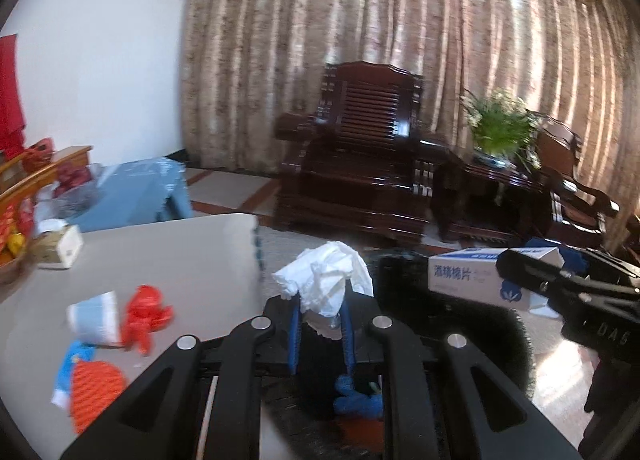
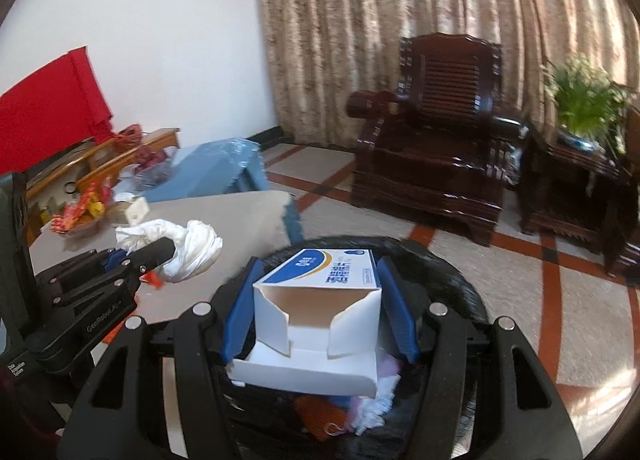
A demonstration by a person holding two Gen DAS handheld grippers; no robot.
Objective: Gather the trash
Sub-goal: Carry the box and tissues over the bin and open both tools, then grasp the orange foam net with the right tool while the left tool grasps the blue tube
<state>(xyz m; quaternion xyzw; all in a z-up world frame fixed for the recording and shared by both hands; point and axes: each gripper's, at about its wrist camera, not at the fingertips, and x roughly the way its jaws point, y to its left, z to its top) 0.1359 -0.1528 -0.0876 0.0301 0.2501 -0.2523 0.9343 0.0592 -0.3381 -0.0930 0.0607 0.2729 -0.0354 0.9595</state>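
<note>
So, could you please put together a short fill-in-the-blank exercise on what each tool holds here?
1. The left tool is shut on a crumpled white ____.
2. The right tool grips an opened white and ____ cardboard box.
3. Both loads hang over a round ____ bin beside the table.
4. On the table lies a tipped paper ____ beside red wrapping.

Missing words: tissue; blue; black; cup

Crumpled tissue [image 1: 326, 276]: white. Open carton [image 2: 320, 300]: white with a blue band and blue print. Bin [image 2: 460, 284]: black. Bench [image 1: 160, 260]: plain grey. Paper cup [image 1: 96, 318]: white with a blue band. Wrapper [image 1: 146, 312]: red. Tool fingers [image 2: 396, 312]: blue on black frames. Curtain [image 1: 400, 20]: mottled beige-brown. Armchair [image 1: 360, 156]: dark red-brown.
</note>
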